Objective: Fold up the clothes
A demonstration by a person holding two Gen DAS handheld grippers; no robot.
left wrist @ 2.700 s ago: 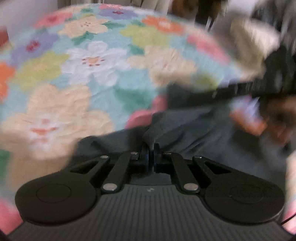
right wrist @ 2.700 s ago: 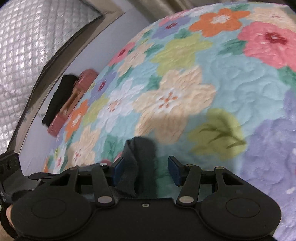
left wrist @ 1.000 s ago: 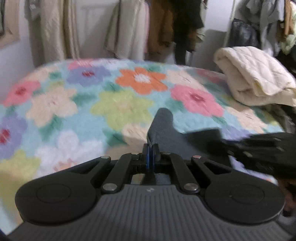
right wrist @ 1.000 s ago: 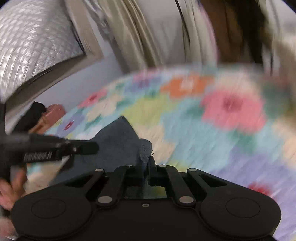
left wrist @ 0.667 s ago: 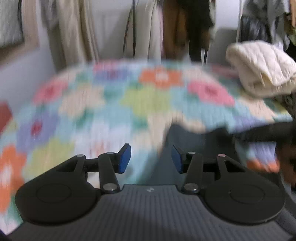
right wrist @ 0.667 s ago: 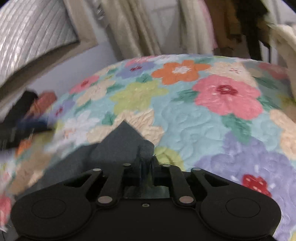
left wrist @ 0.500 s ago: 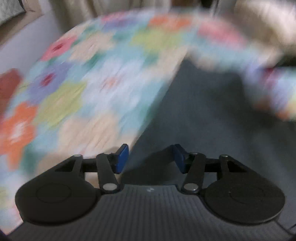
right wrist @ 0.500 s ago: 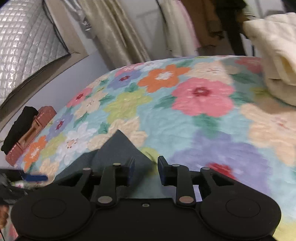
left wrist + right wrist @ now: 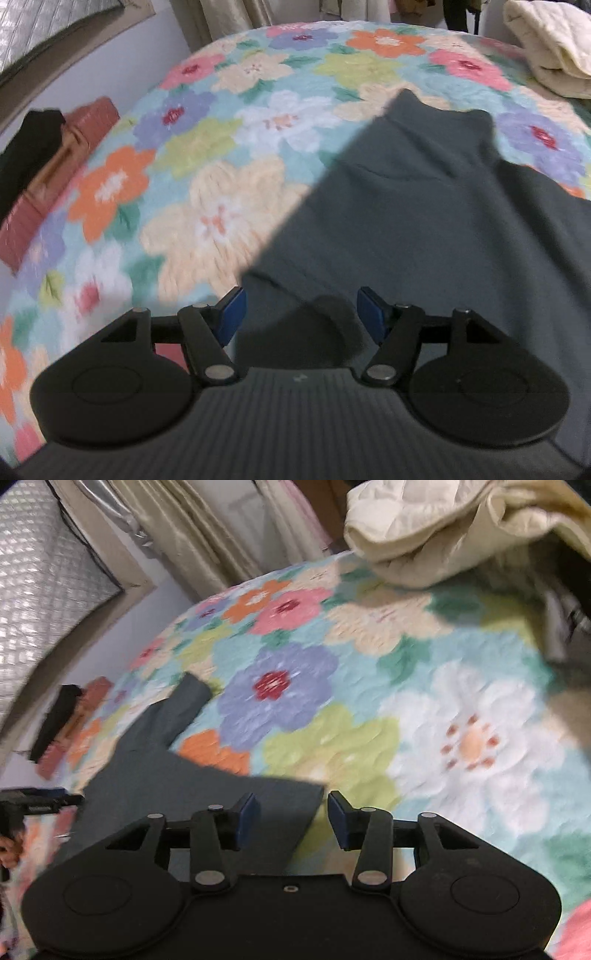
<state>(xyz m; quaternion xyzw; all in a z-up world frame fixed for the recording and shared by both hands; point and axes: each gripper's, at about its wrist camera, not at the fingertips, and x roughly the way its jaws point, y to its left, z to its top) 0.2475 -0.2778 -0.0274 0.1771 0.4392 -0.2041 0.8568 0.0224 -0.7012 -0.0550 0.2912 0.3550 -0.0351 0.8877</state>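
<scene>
A dark grey garment (image 9: 424, 206) lies spread flat on the flowered quilt (image 9: 207, 155). My left gripper (image 9: 298, 315) is open and empty, just above the garment's near left edge. In the right wrist view the same garment (image 9: 192, 775) lies at the left, with a narrow part reaching up toward the far side. My right gripper (image 9: 291, 816) is open and empty over the garment's right corner. The left gripper (image 9: 40, 801) shows small at the left edge there.
A folded cream blanket (image 9: 443, 528) lies at the far right of the bed, also seen in the left wrist view (image 9: 550, 40). A reddish box with a black item (image 9: 44, 177) sits by the wall at the left. Curtains (image 9: 192, 535) hang behind the bed.
Both grippers held the garment shut, carried it up across the bed, then opened and let go. The garment now lies flat, and both grippers have drawn back toward its near edge.
</scene>
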